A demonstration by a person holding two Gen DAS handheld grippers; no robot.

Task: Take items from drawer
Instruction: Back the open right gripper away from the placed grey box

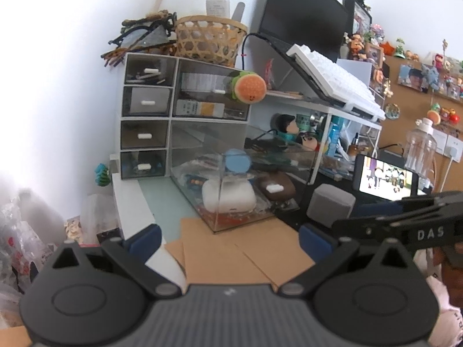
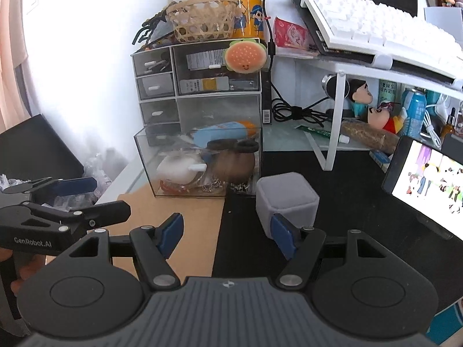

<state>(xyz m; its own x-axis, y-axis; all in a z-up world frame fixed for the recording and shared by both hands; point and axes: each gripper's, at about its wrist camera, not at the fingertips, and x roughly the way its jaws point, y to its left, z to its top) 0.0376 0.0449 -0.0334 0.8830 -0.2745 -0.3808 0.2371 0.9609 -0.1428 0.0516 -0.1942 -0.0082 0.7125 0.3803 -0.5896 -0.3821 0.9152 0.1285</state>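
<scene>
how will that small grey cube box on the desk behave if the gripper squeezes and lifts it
The grey box looks fabric-covered, so probably grippy rather than slippery. Its flat, squat shape should sit stable and not roll. It seems small and likely light, though its weight cannot be told.

Readable text, as you look along each gripper:

1. Left wrist view, about 3 o'clock: white letters "DAS" on the black arm of the right gripper [image 1: 428,225].
2. Right wrist view, about 9 o'clock: "GenRobot.AI" in pale letters on the black body of the left gripper [image 2: 65,199].
3. Printed labels inside the clear drawers and on the can under the shelf: too small and blurred for you to read.
</scene>
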